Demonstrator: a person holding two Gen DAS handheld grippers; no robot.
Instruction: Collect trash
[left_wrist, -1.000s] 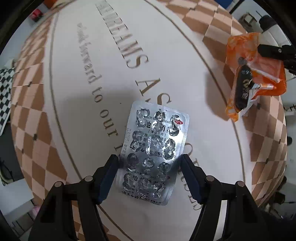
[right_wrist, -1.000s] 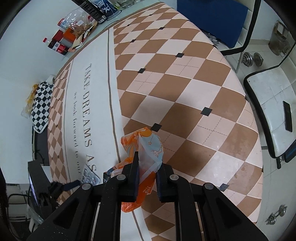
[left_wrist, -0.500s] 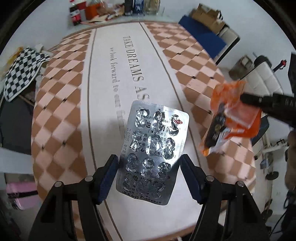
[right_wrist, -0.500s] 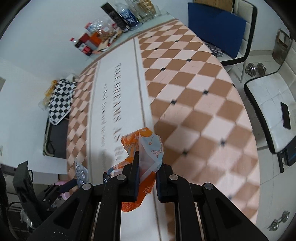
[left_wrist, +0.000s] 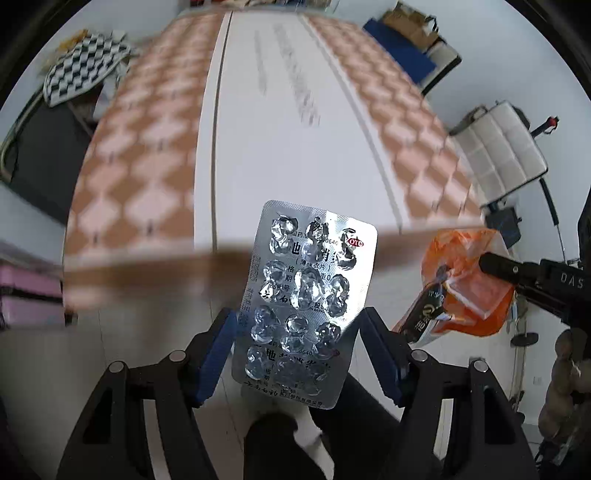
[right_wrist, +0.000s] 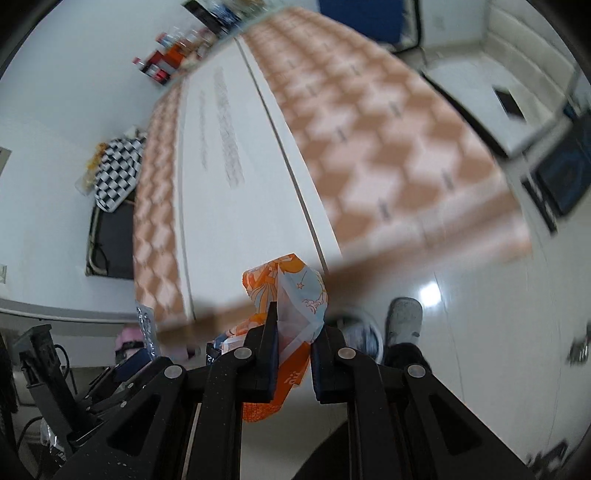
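**A:** What is held in each tool at this moment?

**B:** In the left tool (left_wrist: 297, 345) a silver blister pack (left_wrist: 306, 295) is clamped by its long edges, the blue pads set about half apart against its sides. Its pockets look crushed and emptied. In the right tool (right_wrist: 293, 345) a crumpled orange wrapper (right_wrist: 286, 295) is pinched, the pads almost fully together on the thin film. A dark sachet (left_wrist: 428, 310) hangs beside the wrapper in the left view; whether it is gripped or merely caught in the wrapper cannot be told.

**A:** Where are these things relative to the desk?

**B:** Both are shown off the near edge of the desk (left_wrist: 258, 147), above a pale floor (right_wrist: 461, 350). The checked desk cover is blurred. A round rim, possibly a bin (right_wrist: 364, 332), is glimpsed below the right tool, next to a shoe (right_wrist: 404, 319), but it is too hidden to be named with certainty.

**A:** How should this carrying step be done well?

**B:** Judged from these views, both grips should be kept unchanged until a container is directly beneath. The blister pack is stiff and held only by its edges, so a twist could let it slip out; it is best kept level. The wrapper is light and may cling to the pads, so it should be released low over the opening.
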